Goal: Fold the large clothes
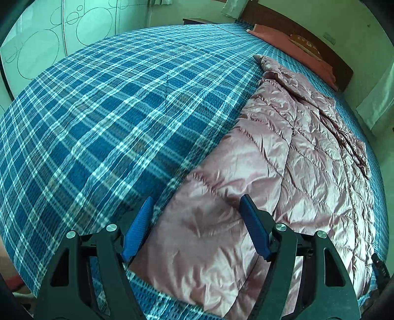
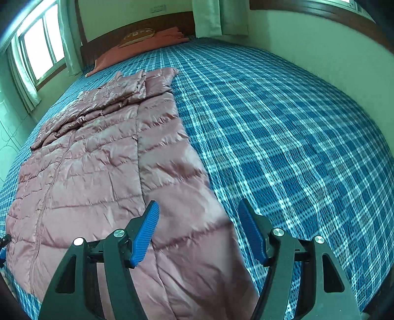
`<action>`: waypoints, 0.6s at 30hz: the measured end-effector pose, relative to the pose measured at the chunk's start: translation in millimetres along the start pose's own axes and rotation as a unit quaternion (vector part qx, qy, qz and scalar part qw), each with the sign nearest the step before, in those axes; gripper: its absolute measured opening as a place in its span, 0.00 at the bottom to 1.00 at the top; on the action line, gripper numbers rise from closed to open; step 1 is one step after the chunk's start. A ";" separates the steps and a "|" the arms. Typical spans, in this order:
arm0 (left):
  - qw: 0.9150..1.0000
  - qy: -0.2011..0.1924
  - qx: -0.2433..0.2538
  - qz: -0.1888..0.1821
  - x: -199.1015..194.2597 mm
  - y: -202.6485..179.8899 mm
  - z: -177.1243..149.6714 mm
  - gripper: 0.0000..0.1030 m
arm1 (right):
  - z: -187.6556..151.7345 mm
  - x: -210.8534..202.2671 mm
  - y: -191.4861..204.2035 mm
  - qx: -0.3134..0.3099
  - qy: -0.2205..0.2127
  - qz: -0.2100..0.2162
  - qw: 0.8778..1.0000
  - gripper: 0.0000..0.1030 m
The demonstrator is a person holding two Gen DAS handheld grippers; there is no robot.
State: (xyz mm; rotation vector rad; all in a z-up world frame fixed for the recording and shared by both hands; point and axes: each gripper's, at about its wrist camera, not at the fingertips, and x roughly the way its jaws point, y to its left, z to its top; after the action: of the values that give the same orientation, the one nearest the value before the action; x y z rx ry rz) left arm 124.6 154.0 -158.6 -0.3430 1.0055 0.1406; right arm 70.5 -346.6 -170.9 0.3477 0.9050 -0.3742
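A long pink quilted down coat (image 1: 283,160) lies flat on a bed with a blue plaid cover (image 1: 98,110). In the left wrist view it runs up the right side, and my left gripper (image 1: 197,200) is open and empty above its near hem corner. In the right wrist view the coat (image 2: 98,160) fills the left half, with a sleeve folded over its far end. My right gripper (image 2: 198,204) is open and empty above the coat's right edge near the hem. The plaid cover (image 2: 295,147) stretches to the right.
A reddish pillow (image 2: 138,46) and a dark wooden headboard (image 2: 160,22) are at the bed's far end. A window (image 2: 41,41) with curtains is on the left wall. A wardrobe with circle patterns (image 1: 49,37) stands beyond the bed.
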 end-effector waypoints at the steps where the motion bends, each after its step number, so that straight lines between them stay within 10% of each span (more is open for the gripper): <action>1: 1.000 0.001 -0.002 -0.004 -1.7 1.9 -3.4 0.70 | -6.2 0.1 -6.0 0.009 0.006 0.006 1.000 0.64; 18: 0.998 0.010 -0.042 -0.053 -18.2 8.9 -31.5 0.70 | -52.0 -17.6 8.5 0.044 0.008 0.114 0.992 0.68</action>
State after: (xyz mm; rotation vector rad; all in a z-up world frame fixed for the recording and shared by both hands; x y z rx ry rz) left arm 87.3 152.2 -160.5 -0.4740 1.0013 0.0837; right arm 28.6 -313.1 -185.2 0.5310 0.8559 -0.2010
